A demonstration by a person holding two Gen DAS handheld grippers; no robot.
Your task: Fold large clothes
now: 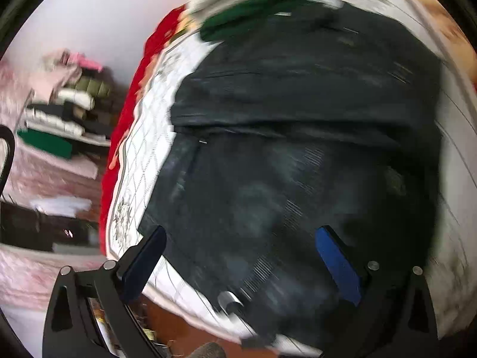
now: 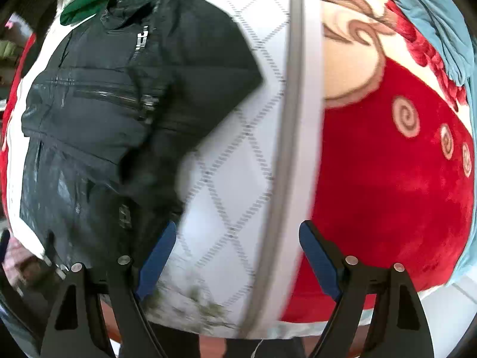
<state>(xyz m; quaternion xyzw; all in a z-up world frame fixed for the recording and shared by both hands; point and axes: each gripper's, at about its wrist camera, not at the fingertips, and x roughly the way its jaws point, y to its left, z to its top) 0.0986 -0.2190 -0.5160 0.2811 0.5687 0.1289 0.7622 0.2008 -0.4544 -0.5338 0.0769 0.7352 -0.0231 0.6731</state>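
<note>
A large black padded jacket [image 1: 298,137] lies spread on a white quilted mattress [image 1: 143,149]. It also shows in the right wrist view [image 2: 98,104], front up with zips visible. My left gripper [image 1: 241,238] is open and empty, hovering over the jacket's lower hem. My right gripper [image 2: 238,235] is open and empty over the bare mattress [image 2: 232,149], just right of the jacket's sleeve.
A red patterned blanket [image 2: 387,179] covers the mattress to the right and hangs along its left edge [image 1: 125,125]. Green and white clothes [image 1: 256,9] lie beyond the jacket's collar. Shelves with folded clothes [image 1: 65,104] stand at the left.
</note>
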